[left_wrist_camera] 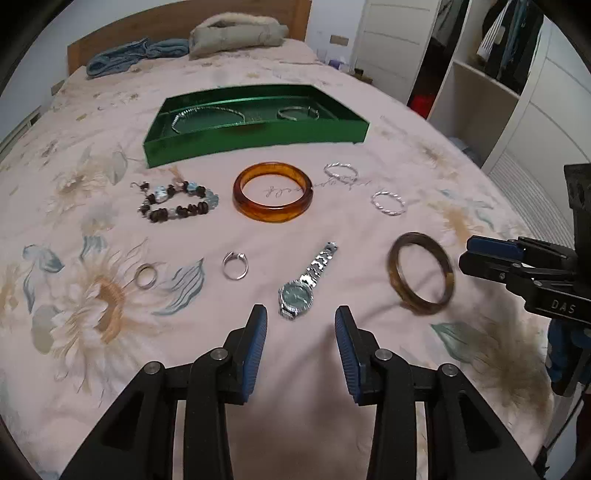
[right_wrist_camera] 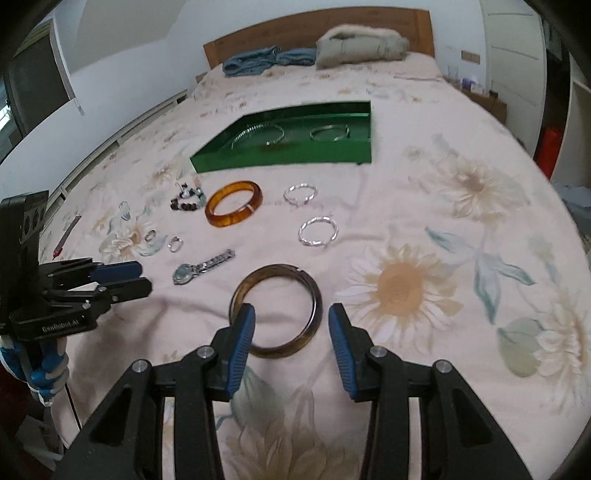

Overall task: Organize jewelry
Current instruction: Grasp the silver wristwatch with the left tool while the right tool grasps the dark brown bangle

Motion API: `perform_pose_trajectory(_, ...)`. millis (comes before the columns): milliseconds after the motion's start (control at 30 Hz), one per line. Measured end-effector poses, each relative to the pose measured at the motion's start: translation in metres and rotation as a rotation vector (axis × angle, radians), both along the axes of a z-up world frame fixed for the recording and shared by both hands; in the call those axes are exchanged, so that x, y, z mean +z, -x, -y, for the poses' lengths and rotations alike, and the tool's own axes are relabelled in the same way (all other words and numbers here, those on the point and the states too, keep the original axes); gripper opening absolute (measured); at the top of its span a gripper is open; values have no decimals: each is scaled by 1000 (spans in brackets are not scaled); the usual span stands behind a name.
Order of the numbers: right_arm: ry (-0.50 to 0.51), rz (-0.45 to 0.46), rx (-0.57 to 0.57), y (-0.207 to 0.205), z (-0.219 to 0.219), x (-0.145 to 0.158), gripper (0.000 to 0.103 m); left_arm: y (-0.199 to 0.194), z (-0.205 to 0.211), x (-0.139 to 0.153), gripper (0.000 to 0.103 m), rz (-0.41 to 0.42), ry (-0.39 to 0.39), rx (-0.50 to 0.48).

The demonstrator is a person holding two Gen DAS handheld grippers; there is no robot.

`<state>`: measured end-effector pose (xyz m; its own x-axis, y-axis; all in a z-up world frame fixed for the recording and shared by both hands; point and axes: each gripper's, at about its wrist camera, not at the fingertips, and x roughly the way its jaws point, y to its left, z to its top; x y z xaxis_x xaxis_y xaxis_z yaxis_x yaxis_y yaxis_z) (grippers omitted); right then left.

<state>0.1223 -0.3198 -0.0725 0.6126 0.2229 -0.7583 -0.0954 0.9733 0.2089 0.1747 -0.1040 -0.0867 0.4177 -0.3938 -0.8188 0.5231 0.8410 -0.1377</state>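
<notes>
A green tray (left_wrist_camera: 255,142) (right_wrist_camera: 280,160) lies on the bed with a chain necklace (left_wrist_camera: 207,114) and a silver bangle (left_wrist_camera: 297,112) in it. In front lie a bead bracelet (left_wrist_camera: 177,201), an amber bangle (left_wrist_camera: 272,192) (right_wrist_camera: 233,208), two twisted silver bangles (left_wrist_camera: 341,170) (left_wrist_camera: 388,202), two rings (left_wrist_camera: 146,275) (left_wrist_camera: 235,265), a watch (left_wrist_camera: 306,282) (right_wrist_camera: 201,267) and a dark brown bangle (left_wrist_camera: 421,273) (right_wrist_camera: 275,312). My left gripper (left_wrist_camera: 300,332) is open just short of the watch. My right gripper (right_wrist_camera: 291,330) is open, its left finger over the dark bangle's rim.
The floral bedspread (right_wrist_camera: 424,288) covers the whole bed. Folded blue cloth (left_wrist_camera: 125,59) and a grey pillow (left_wrist_camera: 236,35) lie by the wooden headboard. A wardrobe with shelves (left_wrist_camera: 480,96) stands to the right of the bed.
</notes>
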Motion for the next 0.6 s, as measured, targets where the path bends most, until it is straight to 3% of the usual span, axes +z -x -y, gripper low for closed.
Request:
perform_pose_trajectory(267,17,-64,45,-33,-3,-29,39,-21,19,-25,38,-29,-49,-30)
perform_pose_trajectory(467,71,-96,77,-45,-10,-45,29,-24,33,-36,31,-13,-106,-58)
perform_pose_trajectory(600,117,-104,77,-48,-12,-50,16,-21,38,-37,23,10,-125,-60)
